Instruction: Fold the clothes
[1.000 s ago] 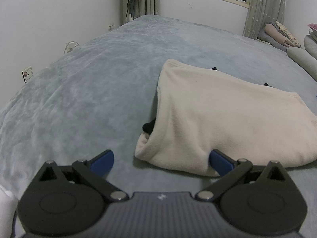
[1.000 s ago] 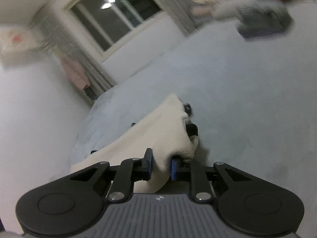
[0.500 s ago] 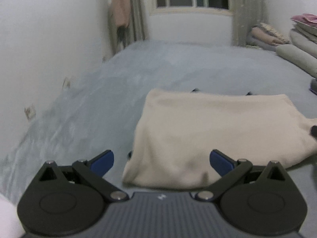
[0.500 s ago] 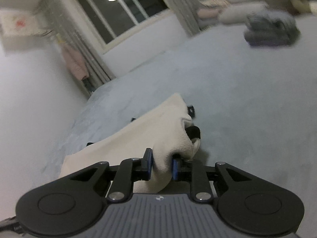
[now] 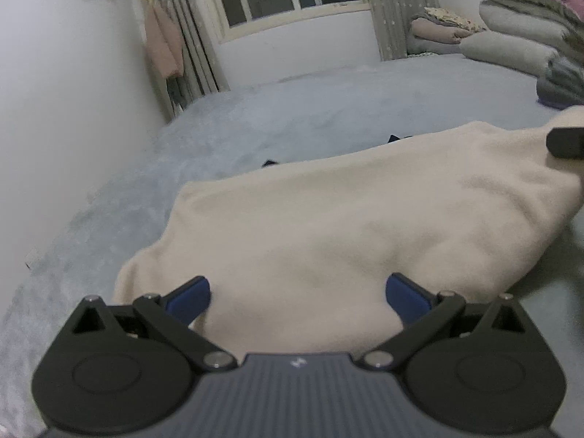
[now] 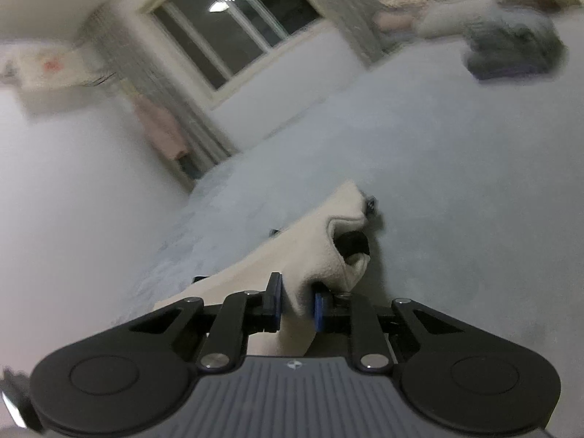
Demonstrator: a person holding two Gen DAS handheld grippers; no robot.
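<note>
A wide grey bed (image 5: 328, 109) is lying bare around a cream fleece garment (image 5: 346, 226). The left gripper (image 5: 297, 297) is hovering spread over its near edge; the right gripper (image 6: 298, 304) is closing, pinching 1 corner.

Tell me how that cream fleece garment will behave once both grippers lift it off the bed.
The cream fleece garment is probably floppy: it already drapes and puckers where the closing right gripper pinches its corner. It looks thick and fuzzy, so the pads should hold without much slipping. Once raised, the middle will likely sag between the grippers.
</note>
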